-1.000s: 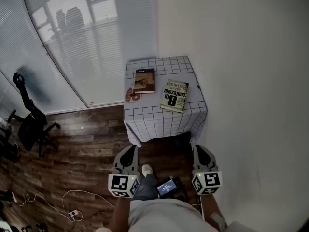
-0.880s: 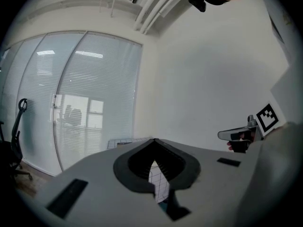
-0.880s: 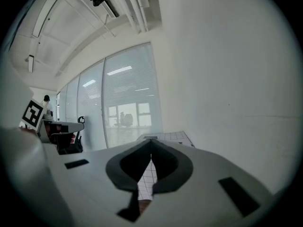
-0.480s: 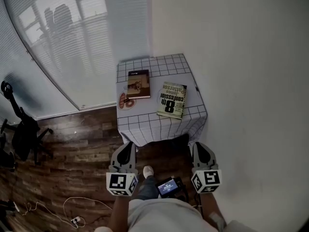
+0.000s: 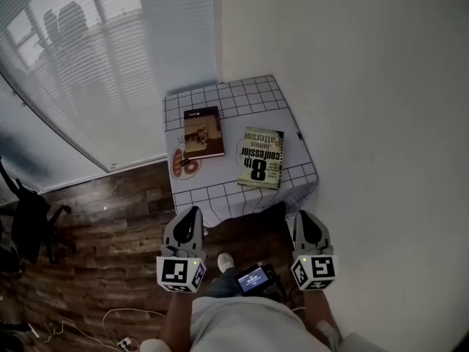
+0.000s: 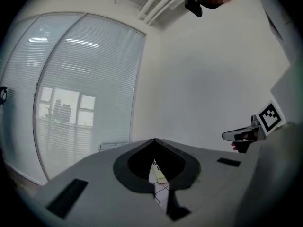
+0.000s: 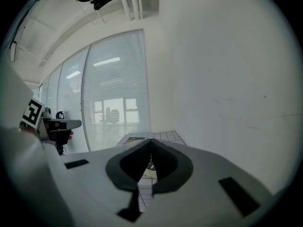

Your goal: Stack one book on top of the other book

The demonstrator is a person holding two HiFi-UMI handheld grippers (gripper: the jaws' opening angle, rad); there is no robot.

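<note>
In the head view, the two books lie flat and apart on a small table [image 5: 220,97] covered with a checked cloth. The table stands in the corner, against the white wall [image 5: 366,86]. The dark book [image 5: 203,132] is on the left part of the table. The pale green book [image 5: 261,157] is on the right part, a little nearer to the person.

The left gripper [image 5: 192,214] and the right gripper [image 5: 303,216] are both held in front of the person, over the wooden floor [image 5: 110,218], short of the near edge of the table. They touch no book. The dark book lies ahead of the left gripper. The pale green book lies ahead, between the two grippers and closer to the right one. In each gripper view the jaws are pressed together, with nothing between them.
</note>
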